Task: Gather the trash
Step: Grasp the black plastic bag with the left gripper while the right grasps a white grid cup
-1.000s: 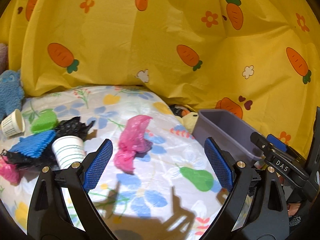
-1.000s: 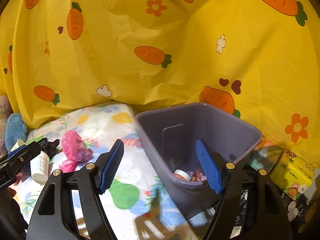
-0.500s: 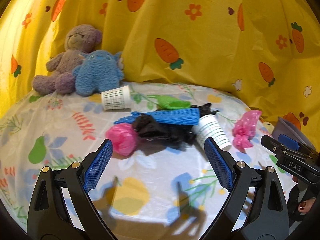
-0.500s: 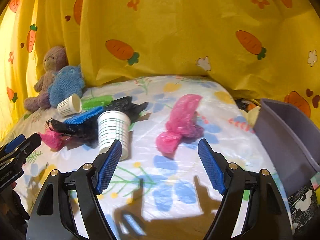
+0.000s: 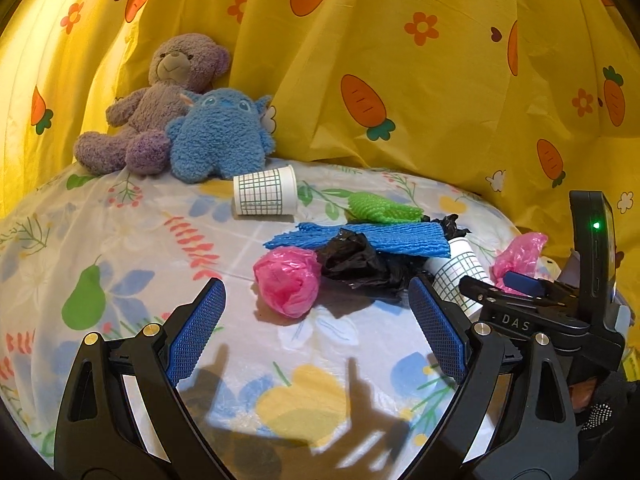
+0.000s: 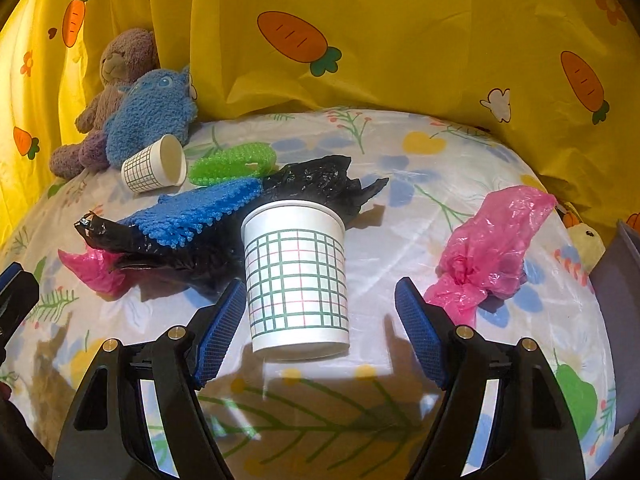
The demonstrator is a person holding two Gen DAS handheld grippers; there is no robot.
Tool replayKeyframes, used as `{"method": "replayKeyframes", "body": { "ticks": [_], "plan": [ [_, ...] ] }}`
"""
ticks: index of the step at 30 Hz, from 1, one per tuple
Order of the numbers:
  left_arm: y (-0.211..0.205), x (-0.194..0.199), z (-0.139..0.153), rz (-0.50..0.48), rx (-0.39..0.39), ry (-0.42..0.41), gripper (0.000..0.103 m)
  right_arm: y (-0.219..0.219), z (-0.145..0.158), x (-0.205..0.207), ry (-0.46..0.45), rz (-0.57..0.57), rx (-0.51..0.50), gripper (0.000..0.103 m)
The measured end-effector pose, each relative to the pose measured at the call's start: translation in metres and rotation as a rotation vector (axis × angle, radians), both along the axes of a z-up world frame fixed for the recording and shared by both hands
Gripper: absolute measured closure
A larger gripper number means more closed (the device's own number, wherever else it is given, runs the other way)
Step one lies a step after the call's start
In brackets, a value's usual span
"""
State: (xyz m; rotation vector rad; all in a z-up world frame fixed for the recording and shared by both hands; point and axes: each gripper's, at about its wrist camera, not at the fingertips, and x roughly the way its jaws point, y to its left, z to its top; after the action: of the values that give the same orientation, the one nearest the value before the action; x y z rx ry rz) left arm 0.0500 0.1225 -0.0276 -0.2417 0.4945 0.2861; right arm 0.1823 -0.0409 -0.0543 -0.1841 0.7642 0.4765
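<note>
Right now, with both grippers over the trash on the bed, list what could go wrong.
1. The right gripper is closing with the nearer checked paper cup between its pads, one pad tip at the cup's side; the thin cup may crush or tip.
2. That cup's far side touches the black plastic bag, so lifting might drag the bag or the blue foam net.
3. The open left gripper faces the pink plastic bag, which is crumpled and could slip.

The paper cup [image 6: 296,276] was white with a green-and-red grid; the crumpled bags were pink [image 6: 490,252] and black [image 6: 320,184]. The curtain [image 6: 400,40] was yellow — orange carrots all over — and the plush toys purple [image 5: 160,100] and blue [image 5: 220,132].
</note>
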Motion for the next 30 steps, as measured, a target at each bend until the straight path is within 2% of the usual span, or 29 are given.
{"method": "replayKeyframes", "body": {
  "ticks": [2,5,8,14,20,22,24,25,30],
  "plan": [
    [0.000,0.009,-0.001,-0.012,-0.001,0.009,0.012,0.002,-0.004,0.003,0.021,0.009,0.001,0.035],
    [0.004,0.023,-0.002,-0.025,-0.012,0.023,0.012,0.007,-0.010,0.006,0.036,0.022,-0.016,0.047],
    [0.008,0.034,-0.003,-0.040,-0.035,0.030,0.015,0.007,-0.011,0.004,0.026,0.032,-0.023,0.048],
    [0.015,0.052,-0.007,-0.054,-0.055,0.052,0.029,-0.006,-0.005,-0.007,0.006,0.049,-0.001,0.049],
    [0.014,0.064,-0.014,-0.102,-0.090,0.070,0.062,-0.030,0.004,-0.024,-0.020,0.040,0.046,0.049],
    [0.012,0.065,-0.014,-0.113,-0.088,0.069,0.079,-0.036,0.004,-0.028,-0.026,0.038,0.051,0.049],
    [0.012,0.064,-0.015,-0.121,-0.095,0.070,0.089,-0.041,0.005,-0.033,-0.028,0.037,0.062,0.049],
    [0.012,0.062,-0.015,-0.121,-0.099,0.068,0.092,-0.043,0.006,-0.034,-0.030,0.038,0.067,0.049],
    [0.018,0.041,0.003,-0.127,-0.166,-0.009,0.095,-0.052,0.011,-0.041,-0.046,0.038,0.086,0.049]
  ]
}}
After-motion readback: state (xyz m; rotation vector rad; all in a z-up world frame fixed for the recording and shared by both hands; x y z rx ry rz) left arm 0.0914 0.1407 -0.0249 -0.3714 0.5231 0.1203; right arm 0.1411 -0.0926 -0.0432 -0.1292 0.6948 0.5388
